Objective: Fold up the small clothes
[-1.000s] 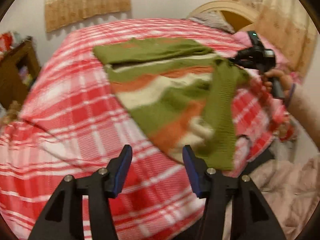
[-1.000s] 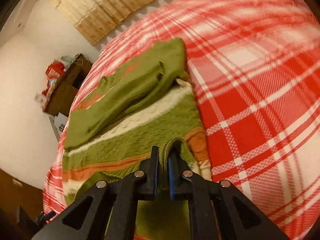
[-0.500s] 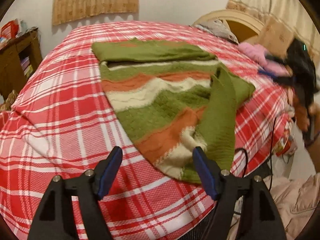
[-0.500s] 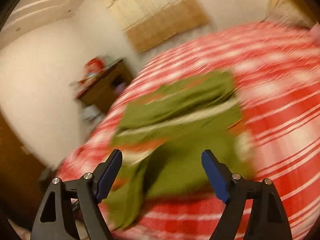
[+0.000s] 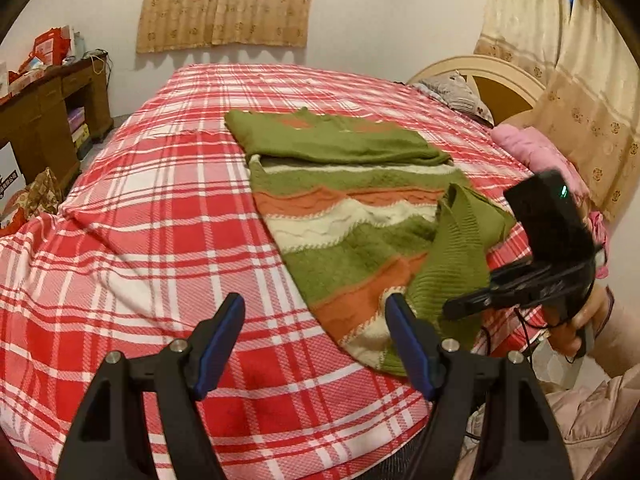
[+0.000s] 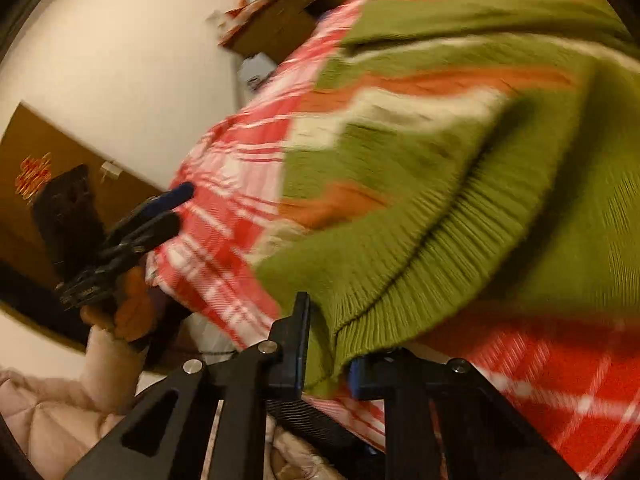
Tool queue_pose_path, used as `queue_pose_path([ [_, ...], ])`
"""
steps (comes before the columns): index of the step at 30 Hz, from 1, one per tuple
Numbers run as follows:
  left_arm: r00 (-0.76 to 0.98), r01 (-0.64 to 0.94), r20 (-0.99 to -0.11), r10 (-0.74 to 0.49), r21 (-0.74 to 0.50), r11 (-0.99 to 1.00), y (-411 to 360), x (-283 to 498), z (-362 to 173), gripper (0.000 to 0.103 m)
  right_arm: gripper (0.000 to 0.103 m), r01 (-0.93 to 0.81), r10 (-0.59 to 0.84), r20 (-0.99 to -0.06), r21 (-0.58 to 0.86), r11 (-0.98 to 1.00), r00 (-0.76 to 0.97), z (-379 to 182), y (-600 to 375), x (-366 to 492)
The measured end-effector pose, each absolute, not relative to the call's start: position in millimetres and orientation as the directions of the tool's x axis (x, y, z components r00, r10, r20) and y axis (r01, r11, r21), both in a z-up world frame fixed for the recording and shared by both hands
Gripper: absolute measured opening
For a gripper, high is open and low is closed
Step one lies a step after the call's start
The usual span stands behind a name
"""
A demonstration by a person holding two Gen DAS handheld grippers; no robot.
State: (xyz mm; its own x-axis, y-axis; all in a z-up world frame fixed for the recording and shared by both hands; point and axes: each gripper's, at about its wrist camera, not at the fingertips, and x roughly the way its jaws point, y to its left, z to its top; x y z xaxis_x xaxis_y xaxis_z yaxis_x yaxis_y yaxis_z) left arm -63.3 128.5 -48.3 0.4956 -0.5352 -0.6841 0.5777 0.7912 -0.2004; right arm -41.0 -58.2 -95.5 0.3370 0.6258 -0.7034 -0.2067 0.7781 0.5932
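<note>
A green, orange and cream striped sweater (image 5: 352, 216) lies flat on the red plaid bed (image 5: 160, 200), with both sleeves folded across its body. The right sleeve (image 5: 452, 256) runs down to the near hem. My right gripper (image 5: 452, 308) comes in from the bed's right edge at that near corner. In the right wrist view its jaws are closing (image 6: 326, 360) with the ribbed green edge (image 6: 400, 272) between the pads. My left gripper (image 5: 316, 336) hovers open over the bedspread just left of the hem, holding nothing. It also shows in the right wrist view (image 6: 176, 208).
A wooden desk (image 5: 48, 112) with boxes stands left of the bed. A pillow (image 5: 460, 92) and pink cloth (image 5: 532, 152) lie by the headboard (image 5: 500, 80) at the far right. A hand (image 5: 576, 328) holds the right gripper beside the bed's edge.
The right gripper let go of the sleeve, opened wide, swung down to the sweater's near corner and closed on the ribbed edge. The left jaws spread wider and lifted slightly.
</note>
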Motion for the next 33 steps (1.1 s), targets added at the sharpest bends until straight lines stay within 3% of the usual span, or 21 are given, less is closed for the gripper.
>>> queue_pose_path([
  [4,0.491,0.574,-0.679,-0.545,-0.218,0.789,127,-51,-48,0.075,0.016,-0.206,0.768,-0.539,0.755,0.622,0.346,-73,-74,-15],
  [7,0.485,0.579,-0.673,-0.559,-0.232,0.782,124,-43,-46,0.075,0.017,-0.115,0.791,-0.368,0.872,0.477,0.49,-72,-111,13],
  [8,0.477,0.585,-0.672,-0.567,-0.239,0.775,122,-41,-46,0.075,0.03,-0.069,0.777,-0.344,0.894,0.443,0.527,-76,-121,20],
  [9,0.47,0.592,-0.672,-0.572,-0.24,0.769,120,-40,-45,0.075,0.06,-0.019,0.767,-0.33,0.913,0.407,0.551,-83,-129,26],
  [11,0.464,0.606,-0.677,-0.571,-0.227,0.762,115,-38,-45,0.075,0.089,0.038,0.743,-0.305,0.935,0.353,0.596,-91,-143,29],
  [19,0.384,0.723,-0.716,-0.583,-0.159,0.672,78,-49,-51,0.075,0.089,0.004,0.702,-0.218,0.956,0.293,0.678,-82,-168,14],
  [24,0.408,0.824,-0.7,-0.586,0.005,0.567,49,-88,-54,0.078,0.089,-0.054,0.659,-0.264,0.905,0.421,0.704,-53,-175,-16],
  [29,0.467,0.824,-0.729,-0.499,0.155,0.544,12,-90,-81,0.079,0.089,-0.026,0.558,-0.371,0.816,0.577,0.742,-35,-184,-49],
  [32,0.437,0.786,-0.733,-0.521,0.029,0.618,17,-58,-80,0.072,0.089,-0.008,0.487,-0.4,0.766,0.642,0.776,-26,-192,-66],
  [33,0.415,0.772,-0.727,-0.547,-0.037,0.635,23,-47,-79,0.059,0.089,0.005,0.45,-0.413,0.741,0.671,0.792,-21,-197,-76],
])
